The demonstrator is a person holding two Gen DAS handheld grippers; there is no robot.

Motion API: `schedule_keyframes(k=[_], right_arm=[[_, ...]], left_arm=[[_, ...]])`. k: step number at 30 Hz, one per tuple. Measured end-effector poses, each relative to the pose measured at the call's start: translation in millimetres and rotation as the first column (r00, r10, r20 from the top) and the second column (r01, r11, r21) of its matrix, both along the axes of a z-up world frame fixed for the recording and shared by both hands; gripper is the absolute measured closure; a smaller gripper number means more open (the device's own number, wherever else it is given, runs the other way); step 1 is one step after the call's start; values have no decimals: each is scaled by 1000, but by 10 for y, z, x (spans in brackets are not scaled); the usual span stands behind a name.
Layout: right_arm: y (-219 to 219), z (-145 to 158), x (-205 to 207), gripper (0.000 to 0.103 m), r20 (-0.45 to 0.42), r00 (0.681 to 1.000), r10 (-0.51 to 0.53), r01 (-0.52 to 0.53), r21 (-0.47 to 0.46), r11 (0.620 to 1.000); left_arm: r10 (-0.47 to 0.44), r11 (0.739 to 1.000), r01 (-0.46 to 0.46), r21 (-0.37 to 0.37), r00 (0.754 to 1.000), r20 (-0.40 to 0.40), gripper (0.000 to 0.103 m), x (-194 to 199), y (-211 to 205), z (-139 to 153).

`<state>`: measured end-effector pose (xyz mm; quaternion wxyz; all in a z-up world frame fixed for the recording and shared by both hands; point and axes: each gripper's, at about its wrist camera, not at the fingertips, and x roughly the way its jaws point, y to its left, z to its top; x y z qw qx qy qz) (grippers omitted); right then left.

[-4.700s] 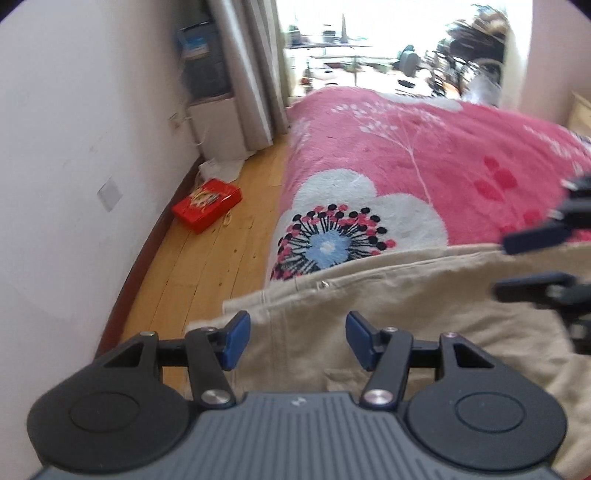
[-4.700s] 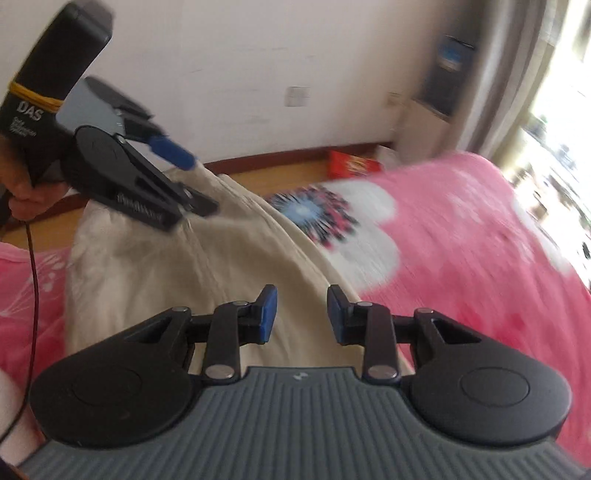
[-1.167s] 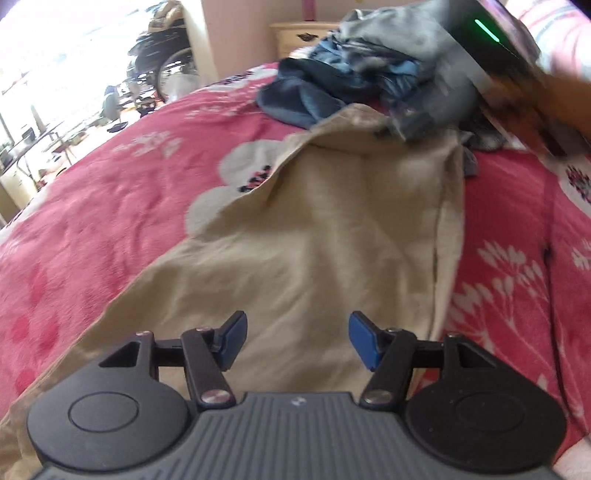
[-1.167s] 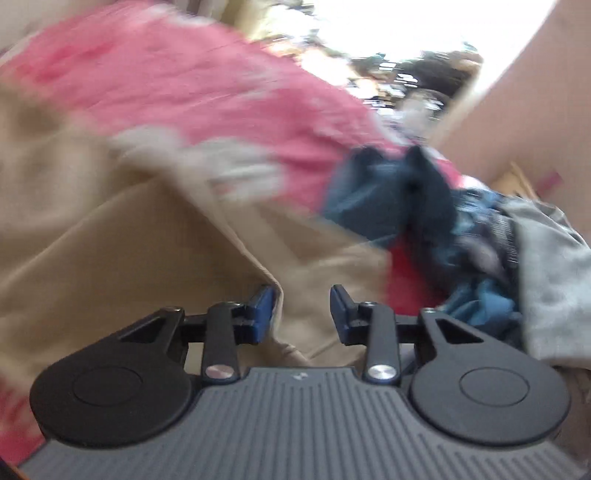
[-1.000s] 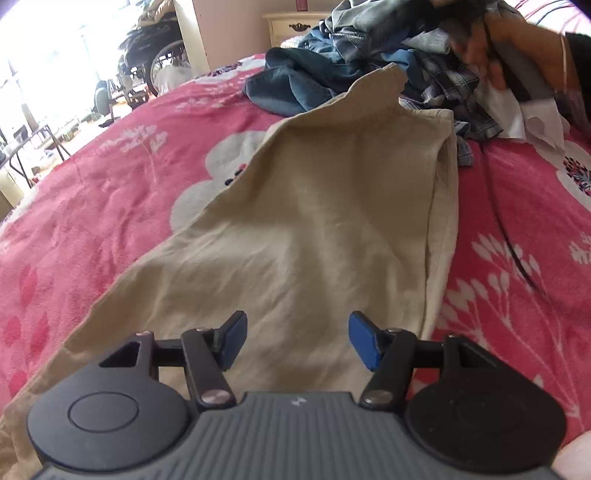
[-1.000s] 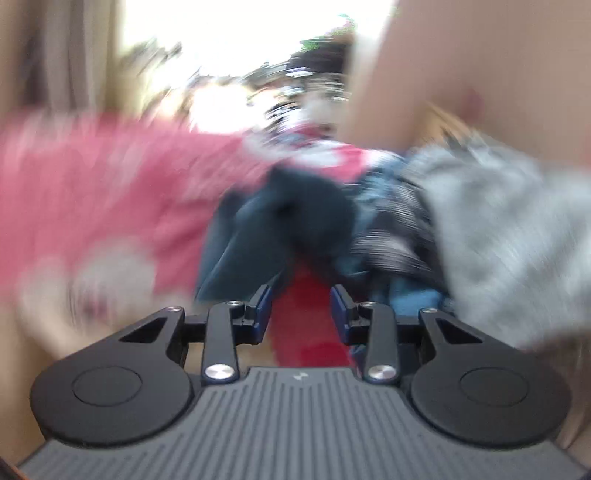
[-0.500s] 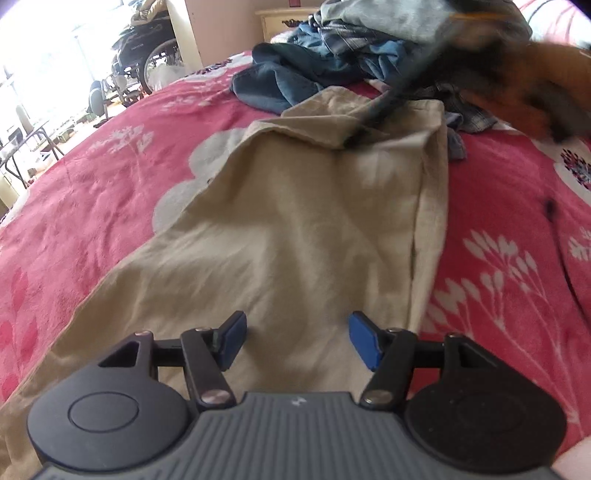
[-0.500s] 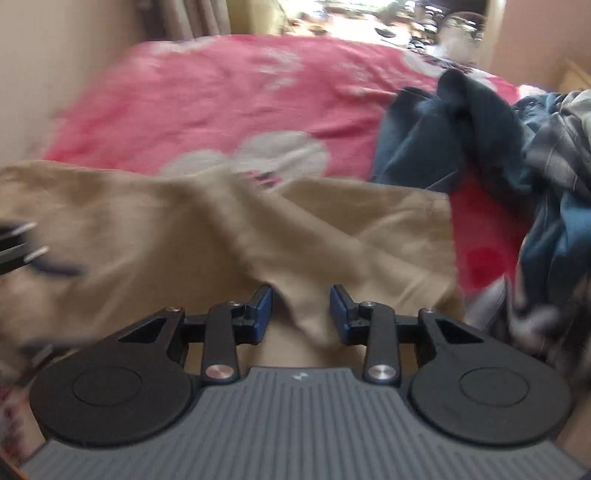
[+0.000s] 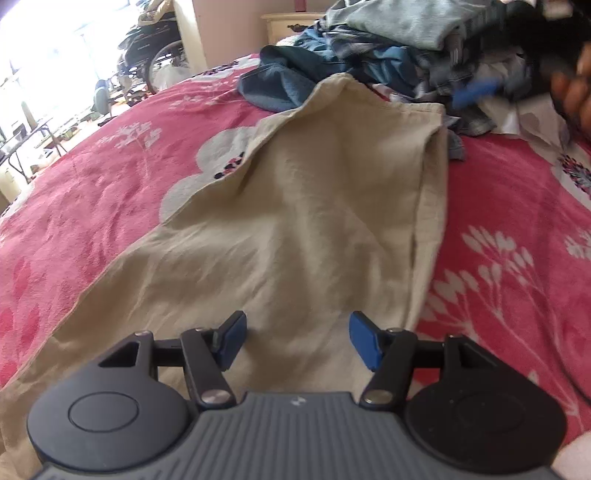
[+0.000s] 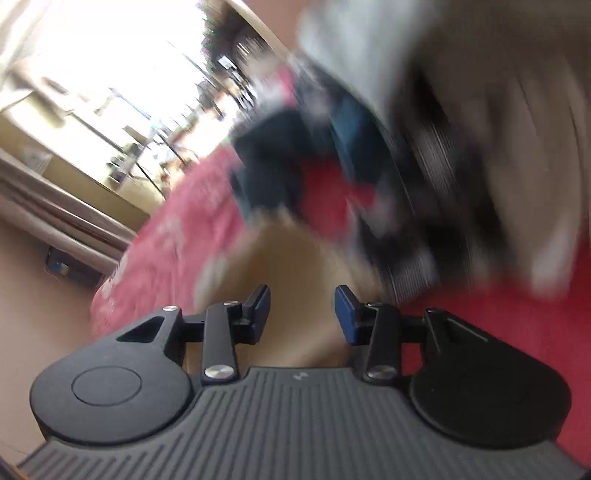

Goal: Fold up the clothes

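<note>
A beige garment lies spread lengthwise over the pink floral bedspread, its far end folded over beside the clothes pile. My left gripper hovers open over its near end, nothing between the blue pads. In the left wrist view the right gripper is a blue blur at the far right corner of the garment, with a person's hand behind it. The right wrist view is heavily blurred and tilted: my right gripper has its jaws opening over the beige cloth, nothing pinched between them.
A pile of unfolded clothes, blue, grey and plaid, fills the head of the bed. A bedside cabinet stands behind it. A wheelchair and a bright window area lie beyond the bed's left side.
The right gripper swung away from the garment's far hem toward the clothes pile and rolled, blurring its view. The folded far corner of the garment settled flat. The left gripper stayed put.
</note>
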<state>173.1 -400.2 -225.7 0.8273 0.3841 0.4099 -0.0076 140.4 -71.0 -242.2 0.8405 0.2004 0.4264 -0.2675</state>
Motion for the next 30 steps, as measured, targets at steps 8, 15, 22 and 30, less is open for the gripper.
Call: schedule_keyframes(k=[8, 15, 22, 30], right_arm=[[55, -455, -132, 64, -51, 981, -189, 195, 174, 965], [183, -261, -44, 100, -1, 986, -168, 167, 49, 985], [99, 292, -457, 101, 106, 974, -202, 199, 39, 979], [-165, -221, -866, 101, -56, 965, -256, 256, -10, 967]], left_arm=[[-52, 998, 52, 28, 999, 10, 40, -308, 64, 60], [-60, 997, 59, 49, 998, 11, 40, -444, 110, 22], [-128, 992, 128, -6, 992, -15, 40, -569, 297, 176], [-174, 985, 172, -30, 983, -63, 40, -701, 415, 118]])
